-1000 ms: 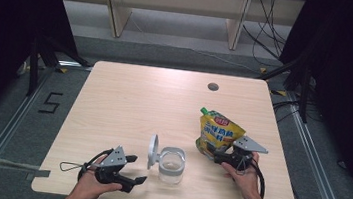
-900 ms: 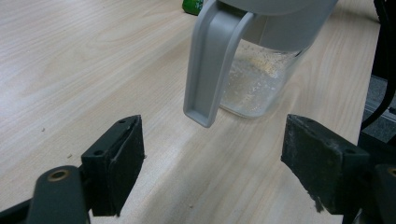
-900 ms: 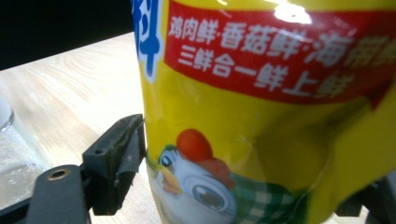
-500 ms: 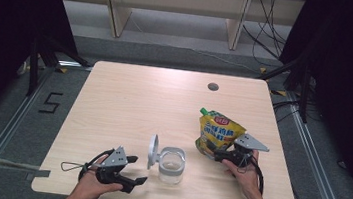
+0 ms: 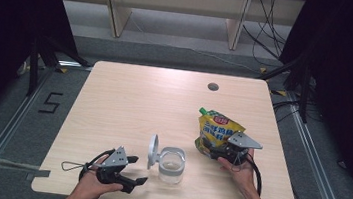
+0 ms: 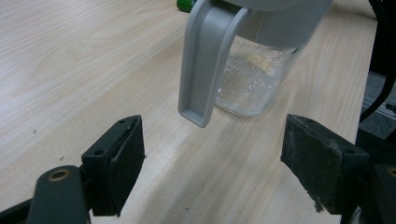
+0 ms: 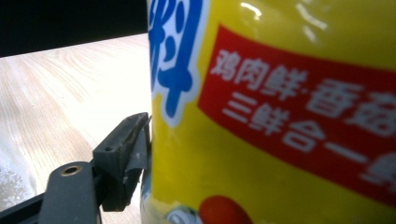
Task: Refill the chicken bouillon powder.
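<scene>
The pouch (image 5: 218,133) stands upright at the table's (image 5: 129,99) right, the right gripper (image 5: 215,152) apparently clamping its base, jaws just narrowing, for a lift toward the open-lidded jar (image 5: 171,165), beside which the left gripper (image 5: 136,171) waits, jaws apart.

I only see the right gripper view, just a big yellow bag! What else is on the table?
Observer: A clear jar with its grey lid flipped open stands beside the yellow pouch.
Operator: Where's my other gripper?
Observer: The left gripper is open, aimed at the lid, not touching it.
Operator: Is my bag lying down?
Observer: No, it stands upright between the jaws of the right gripper, which have just been closing.
</scene>
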